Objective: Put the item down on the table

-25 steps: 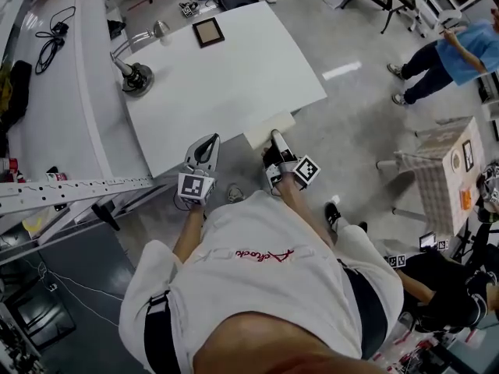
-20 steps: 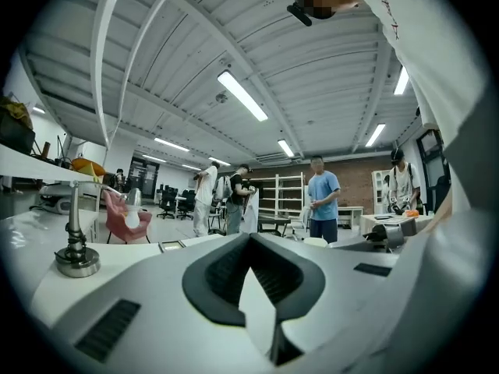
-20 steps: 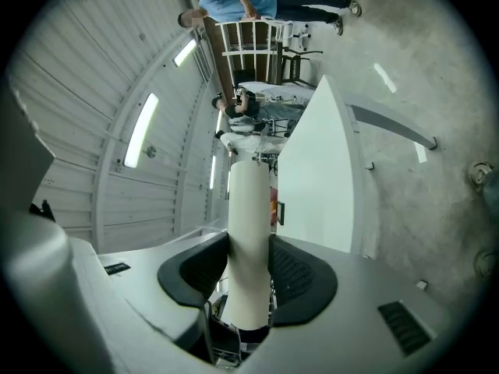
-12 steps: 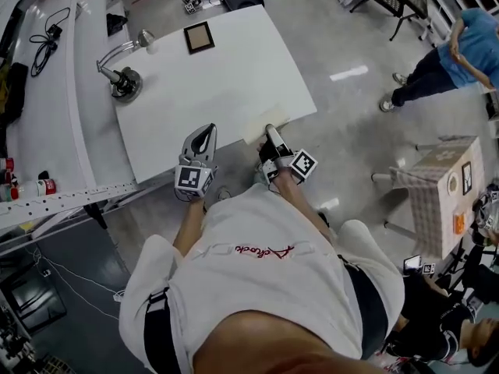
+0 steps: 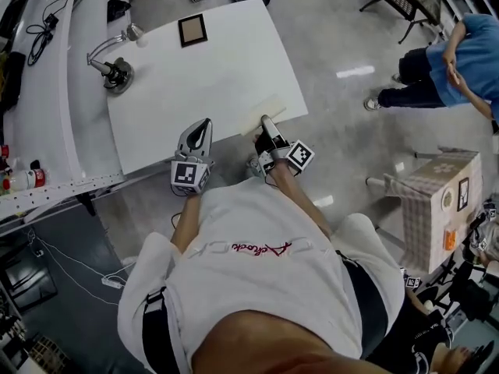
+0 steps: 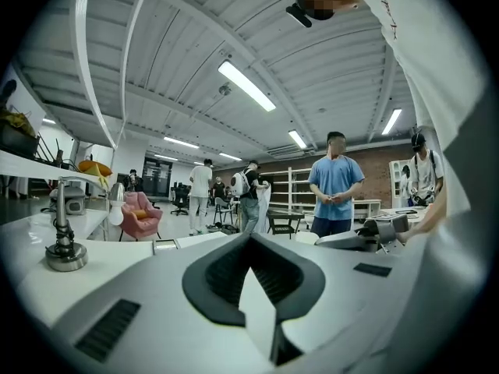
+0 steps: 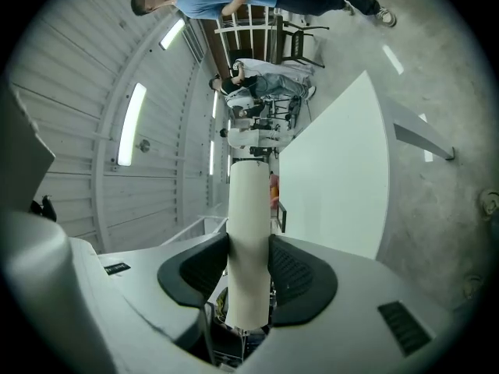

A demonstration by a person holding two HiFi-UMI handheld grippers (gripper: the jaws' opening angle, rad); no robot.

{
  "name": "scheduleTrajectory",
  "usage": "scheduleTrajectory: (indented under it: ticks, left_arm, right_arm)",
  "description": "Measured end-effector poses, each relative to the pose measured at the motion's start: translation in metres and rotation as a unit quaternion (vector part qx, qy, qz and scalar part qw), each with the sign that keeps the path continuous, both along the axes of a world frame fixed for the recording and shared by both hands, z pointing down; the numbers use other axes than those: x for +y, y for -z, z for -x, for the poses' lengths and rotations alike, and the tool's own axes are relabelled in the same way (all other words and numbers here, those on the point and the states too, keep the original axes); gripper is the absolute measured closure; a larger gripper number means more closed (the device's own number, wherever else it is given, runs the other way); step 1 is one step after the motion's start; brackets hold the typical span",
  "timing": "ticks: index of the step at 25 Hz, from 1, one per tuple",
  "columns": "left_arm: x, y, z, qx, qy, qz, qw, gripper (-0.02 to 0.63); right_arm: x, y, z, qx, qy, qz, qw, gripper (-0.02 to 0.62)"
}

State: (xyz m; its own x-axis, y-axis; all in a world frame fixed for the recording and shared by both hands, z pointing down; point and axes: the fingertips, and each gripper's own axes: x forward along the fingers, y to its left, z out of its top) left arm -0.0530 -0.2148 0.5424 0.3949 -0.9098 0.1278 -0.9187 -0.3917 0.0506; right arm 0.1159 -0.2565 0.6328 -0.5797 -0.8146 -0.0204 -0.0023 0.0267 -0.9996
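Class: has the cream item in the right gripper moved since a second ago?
Yes: the cream item went forward, from beside the white table's near edge to over it.

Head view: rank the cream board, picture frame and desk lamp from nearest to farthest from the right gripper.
1. cream board: clamped in the right gripper, at the near edge of the table.
2. picture frame: by the table's far edge.
3. desk lamp: at the table's left side.
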Motion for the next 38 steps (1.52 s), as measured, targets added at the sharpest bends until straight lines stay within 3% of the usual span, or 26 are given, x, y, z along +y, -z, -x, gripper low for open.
scheduleTrajectory:
  ticks: [24, 38]
  left_arm:
    - [-0.004, -0.047, 0.030, 0.018, -0.027, 0.073, 0.9968, 0.589]
    - [-0.006, -0.047, 0.039, 0.022, -0.033, 0.075, 0.9964, 0.589]
  right_arm:
    - [0.029, -0.061, 0.017, 0.030, -0.031, 0.090, 0.995, 0.408]
    - [0.017, -0.094, 0.025, 0.038, -0.052, 0.116, 0.991, 0.408]
